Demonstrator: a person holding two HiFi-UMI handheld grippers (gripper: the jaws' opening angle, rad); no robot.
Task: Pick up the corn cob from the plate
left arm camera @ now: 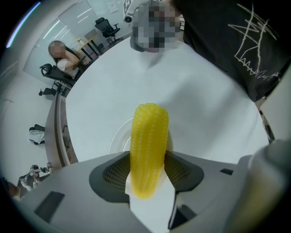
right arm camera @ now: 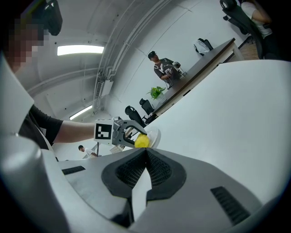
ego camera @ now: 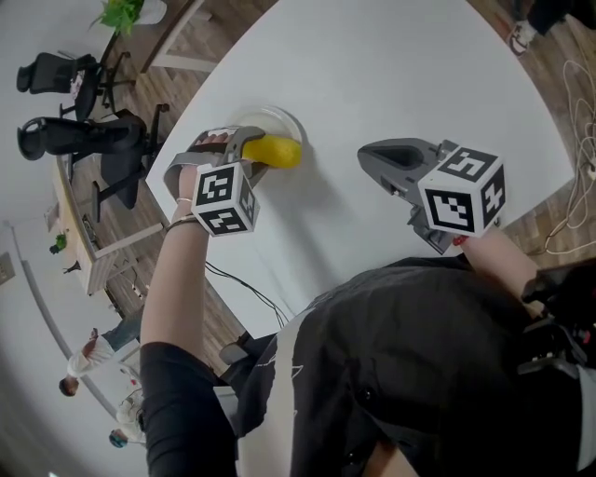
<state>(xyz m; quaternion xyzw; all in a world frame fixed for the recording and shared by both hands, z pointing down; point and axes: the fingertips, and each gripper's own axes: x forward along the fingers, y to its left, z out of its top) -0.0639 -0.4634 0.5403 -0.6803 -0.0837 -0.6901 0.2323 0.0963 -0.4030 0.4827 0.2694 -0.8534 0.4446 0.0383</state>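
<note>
A yellow corn cob (ego camera: 277, 152) lies over a clear glass plate (ego camera: 286, 119) near the left edge of the white round table (ego camera: 400, 65). My left gripper (ego camera: 246, 146) points down onto it, its jaws on either side of the cob. In the left gripper view the corn cob (left arm camera: 149, 141) fills the gap of the left gripper (left arm camera: 148, 167), both pads against its sides, with the plate (left arm camera: 118, 136) beneath. My right gripper (ego camera: 367, 156) hovers over bare table to the right, shut and holding nothing; the right gripper view shows its pads (right arm camera: 157, 169) meeting, the cob (right arm camera: 141, 141) far off.
Black office chairs (ego camera: 84, 132) and a desk stand on the wood floor left of the table. White cables (ego camera: 579, 121) lie on the floor at the right. A green plant (ego camera: 121, 11) is at the top left. People stand in the background (right arm camera: 164, 68).
</note>
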